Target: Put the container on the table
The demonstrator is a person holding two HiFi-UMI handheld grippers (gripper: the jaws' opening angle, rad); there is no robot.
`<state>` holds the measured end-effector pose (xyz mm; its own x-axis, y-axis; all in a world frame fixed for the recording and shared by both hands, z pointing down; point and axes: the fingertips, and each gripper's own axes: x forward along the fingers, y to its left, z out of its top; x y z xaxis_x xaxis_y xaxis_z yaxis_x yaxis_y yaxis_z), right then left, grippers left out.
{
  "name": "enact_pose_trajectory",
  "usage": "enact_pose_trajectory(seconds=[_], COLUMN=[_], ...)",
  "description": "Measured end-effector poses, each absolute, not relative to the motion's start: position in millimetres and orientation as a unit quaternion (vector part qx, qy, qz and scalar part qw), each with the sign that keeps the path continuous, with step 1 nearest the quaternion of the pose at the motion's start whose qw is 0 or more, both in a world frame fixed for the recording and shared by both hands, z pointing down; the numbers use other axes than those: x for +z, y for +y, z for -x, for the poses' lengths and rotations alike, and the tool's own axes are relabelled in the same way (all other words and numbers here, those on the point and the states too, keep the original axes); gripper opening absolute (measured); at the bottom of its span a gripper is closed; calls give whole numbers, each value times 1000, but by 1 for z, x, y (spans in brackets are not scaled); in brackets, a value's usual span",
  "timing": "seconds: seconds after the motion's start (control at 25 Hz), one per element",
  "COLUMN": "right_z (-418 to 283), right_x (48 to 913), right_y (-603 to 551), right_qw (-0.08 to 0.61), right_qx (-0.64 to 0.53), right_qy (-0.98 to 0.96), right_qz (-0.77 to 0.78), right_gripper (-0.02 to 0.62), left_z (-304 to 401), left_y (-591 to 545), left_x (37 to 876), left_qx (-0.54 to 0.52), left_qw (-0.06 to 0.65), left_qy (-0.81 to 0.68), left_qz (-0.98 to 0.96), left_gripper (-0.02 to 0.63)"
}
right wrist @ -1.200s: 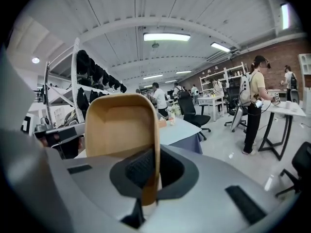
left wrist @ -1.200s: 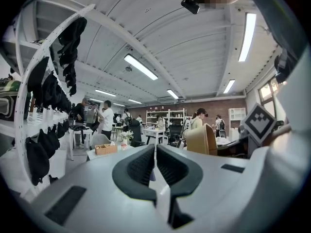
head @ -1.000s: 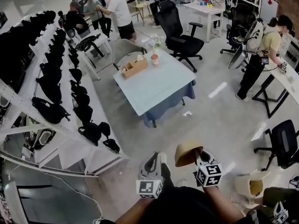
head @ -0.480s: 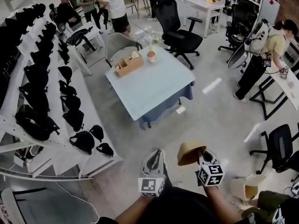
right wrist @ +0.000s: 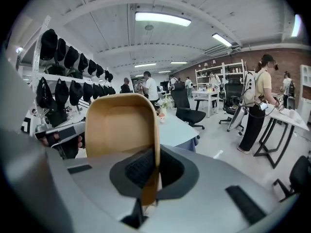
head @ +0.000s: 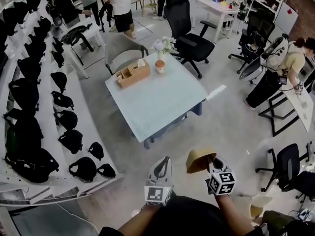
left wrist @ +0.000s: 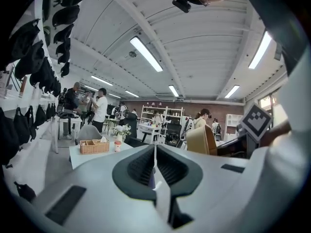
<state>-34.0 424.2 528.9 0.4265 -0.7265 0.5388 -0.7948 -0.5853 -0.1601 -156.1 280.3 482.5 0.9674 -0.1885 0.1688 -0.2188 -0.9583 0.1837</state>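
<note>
Holding the tan thin-walled container (head: 199,160) by its rim, the right claw (head: 208,165) looks mid-carry (left claw (head: 164,163) clenched, empty); next it must reach the pale blue square bench (head: 162,107), well ahead of both claws, and lower it.

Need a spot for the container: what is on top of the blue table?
The table bears a wooden organiser box, a small cup and a flower vase at its far end. The box's walls mostly hide its contents.

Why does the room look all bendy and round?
Left gripper view: the wide lens bends the ceiling lights. Right gripper view: same bend, black corners, and the near container looks huge. Head view: the shelves bow.
</note>
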Motion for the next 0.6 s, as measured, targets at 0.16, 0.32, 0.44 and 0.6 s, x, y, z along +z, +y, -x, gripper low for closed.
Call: enact_pose_trajectory(seconds=[0.16,0.32,0.44,0.6], right_z=[10,-3,-15,-37], right_x=[528,527,525,523], right_y=[389,352,331,309], right_qw=[55,52,47,49], right_qx=[296,294,293,295], right_qy=[-447,-447,-444,-433], right_qz=[-843,-843,-845,-850], right_gripper=[2,2,2,2], left_z=[133,117,104,83], left_y=[240,203,185,161], left_x=[482,486,486,480], left_qx=[70,78,79,74], left_qw=[109,108,103,104], left_qy=[-104,-97,-87,-80], left_qz=[-986,-986,-988,-989], left_gripper=[15,15,15,15])
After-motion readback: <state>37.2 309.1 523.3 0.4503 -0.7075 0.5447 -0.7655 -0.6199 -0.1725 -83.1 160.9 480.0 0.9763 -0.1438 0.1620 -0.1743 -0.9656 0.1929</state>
